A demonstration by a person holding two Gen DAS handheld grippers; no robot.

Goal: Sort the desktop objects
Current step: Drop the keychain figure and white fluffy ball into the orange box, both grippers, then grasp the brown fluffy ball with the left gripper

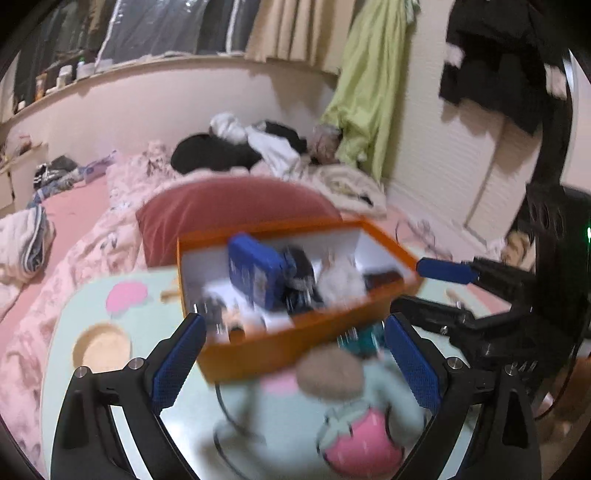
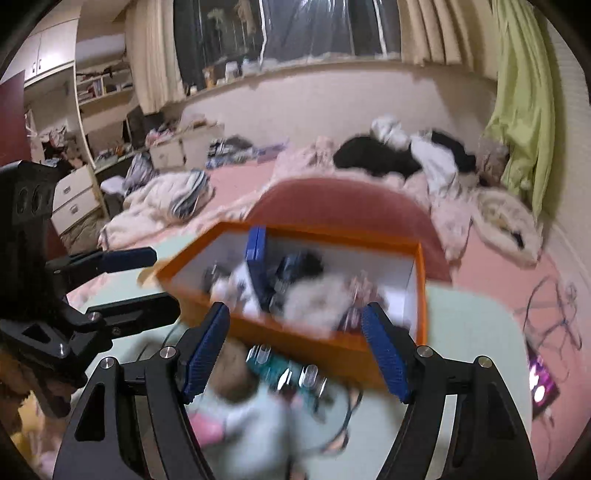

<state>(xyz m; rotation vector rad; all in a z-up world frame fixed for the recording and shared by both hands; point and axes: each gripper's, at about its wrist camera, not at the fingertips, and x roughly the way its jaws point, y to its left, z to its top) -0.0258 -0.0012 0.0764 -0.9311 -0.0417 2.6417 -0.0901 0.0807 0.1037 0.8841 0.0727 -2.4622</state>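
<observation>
We record a bedroom under dim warm light. At the far side, a dark night window (image 2: 295,29) with beige pleated curtains (image 2: 436,26) above a long cream sill ledge (image 2: 332,70) carrying small bottles. To the right, a lime-green hanging cloth (image 2: 524,92) against a cream wall (image 1: 443,155). Across the middle, a pink-sheeted bed (image 2: 236,181) strewn with black and white clothing (image 2: 399,151). Far left, white open shelving (image 2: 99,85) and a white drawer unit (image 2: 74,199).
</observation>
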